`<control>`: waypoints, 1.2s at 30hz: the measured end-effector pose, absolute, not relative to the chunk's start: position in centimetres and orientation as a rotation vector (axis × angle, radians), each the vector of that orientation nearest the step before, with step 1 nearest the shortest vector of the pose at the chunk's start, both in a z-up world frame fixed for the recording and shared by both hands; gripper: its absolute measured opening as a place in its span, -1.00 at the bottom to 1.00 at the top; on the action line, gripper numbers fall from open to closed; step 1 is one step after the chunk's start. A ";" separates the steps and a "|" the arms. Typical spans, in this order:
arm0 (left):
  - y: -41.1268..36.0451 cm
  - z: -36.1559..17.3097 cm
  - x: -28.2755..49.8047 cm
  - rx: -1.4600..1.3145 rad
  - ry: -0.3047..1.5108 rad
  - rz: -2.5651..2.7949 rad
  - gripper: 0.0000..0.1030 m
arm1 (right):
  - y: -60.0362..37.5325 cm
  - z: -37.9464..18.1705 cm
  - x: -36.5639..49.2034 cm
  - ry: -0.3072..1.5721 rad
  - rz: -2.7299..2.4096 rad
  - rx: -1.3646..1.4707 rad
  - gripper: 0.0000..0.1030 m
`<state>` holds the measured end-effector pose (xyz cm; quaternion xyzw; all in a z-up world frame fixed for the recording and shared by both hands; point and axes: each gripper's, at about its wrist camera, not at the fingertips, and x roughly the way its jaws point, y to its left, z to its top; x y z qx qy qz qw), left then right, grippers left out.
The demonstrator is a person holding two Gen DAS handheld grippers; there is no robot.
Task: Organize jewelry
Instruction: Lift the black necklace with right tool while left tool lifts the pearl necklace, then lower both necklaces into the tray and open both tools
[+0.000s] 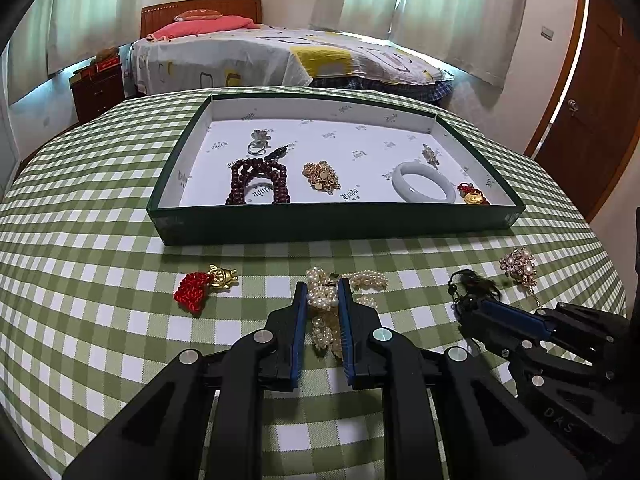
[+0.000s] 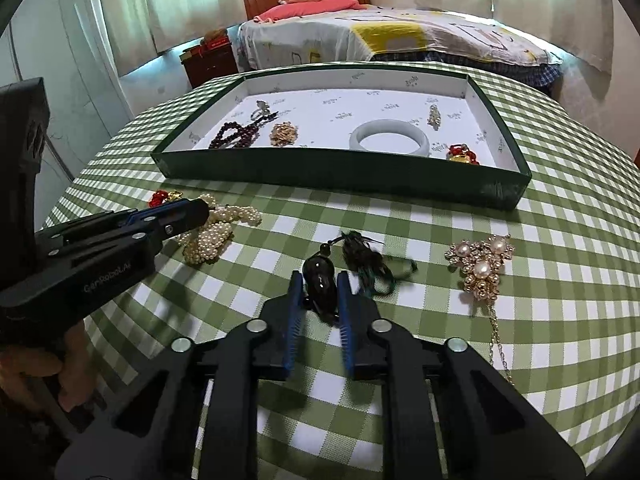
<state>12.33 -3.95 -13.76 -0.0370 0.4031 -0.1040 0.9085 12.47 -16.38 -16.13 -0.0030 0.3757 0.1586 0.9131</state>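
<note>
A green tray (image 1: 336, 222) (image 2: 340, 170) with a white lining holds dark red beads (image 1: 256, 182), a ring, a gold piece (image 1: 321, 176), a white bangle (image 1: 424, 182) (image 2: 390, 136) and small charms. On the checked cloth in front of it, my left gripper (image 1: 323, 292) (image 2: 188, 210) is shut on a pearl necklace (image 1: 332, 300) (image 2: 212, 232). My right gripper (image 2: 320, 280) (image 1: 476, 306) is shut on a black pendant (image 2: 320, 278) with a dark green tassel (image 2: 372, 264). A red-and-gold charm (image 1: 204, 286) lies left. A pearl brooch (image 2: 482, 264) (image 1: 520, 266) lies right.
The round table with the green checked cloth (image 1: 100, 240) drops off at its edges. A bed (image 1: 280, 56) stands behind it, a wooden nightstand (image 1: 98, 90) at its left and a brown door (image 1: 596, 112) at the right.
</note>
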 end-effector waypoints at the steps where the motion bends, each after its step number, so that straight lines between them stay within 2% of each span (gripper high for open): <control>1: -3.9 -13.8 12.4 -0.075 0.832 -0.215 -0.69 | -16.4 -16.1 12.5 0.773 0.326 -0.008 -0.71; 16: -3.9 -12.6 11.8 -0.076 0.802 -0.221 -0.69 | -16.8 -15.0 12.1 0.736 0.320 0.009 -0.71; 36: -3.5 -7.3 11.1 -0.102 0.685 -0.233 -0.69 | -17.3 -10.7 11.7 0.631 0.341 0.058 -0.71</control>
